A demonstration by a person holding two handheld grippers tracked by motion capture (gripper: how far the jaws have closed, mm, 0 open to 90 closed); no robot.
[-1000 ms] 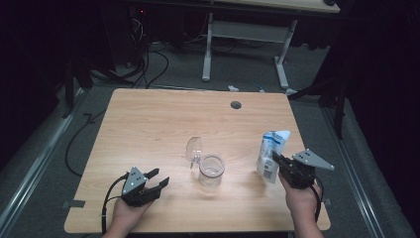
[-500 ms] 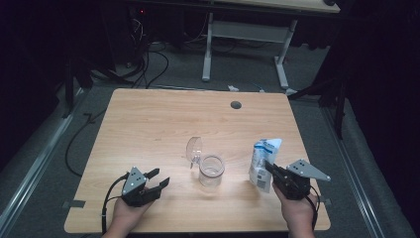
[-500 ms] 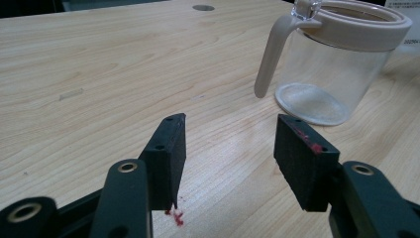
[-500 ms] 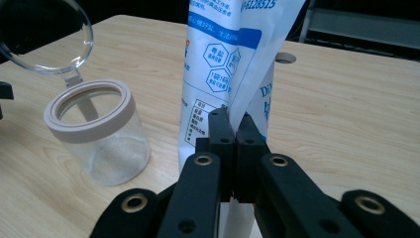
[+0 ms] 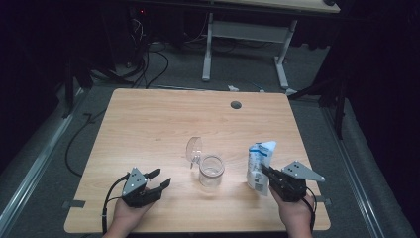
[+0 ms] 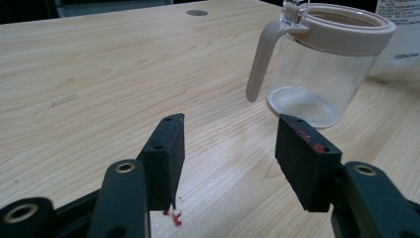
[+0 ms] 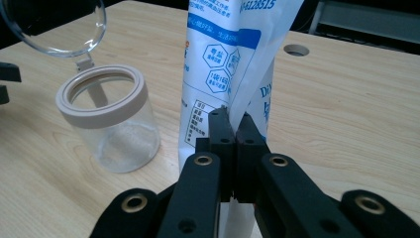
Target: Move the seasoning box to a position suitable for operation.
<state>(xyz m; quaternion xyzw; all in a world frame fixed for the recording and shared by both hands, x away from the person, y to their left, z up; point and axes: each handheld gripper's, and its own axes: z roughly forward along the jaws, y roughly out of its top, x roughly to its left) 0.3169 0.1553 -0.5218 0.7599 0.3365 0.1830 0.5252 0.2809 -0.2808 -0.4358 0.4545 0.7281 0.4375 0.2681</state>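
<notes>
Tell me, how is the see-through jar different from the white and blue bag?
The jar is clear and stiff, while the bag is white and blue, soft and printed. The jar stands free on the table with its lid flipped open; the bag is pinched by the right gripper. Both stand upright.

Right gripper (image 5: 267, 174) clamped (left gripper (image 5: 159, 179) agape)

A grey desk frame (image 5: 247, 37) stands beyond the wooden table (image 5: 148, 124); cables (image 5: 148, 64) trail across the floor.
</notes>
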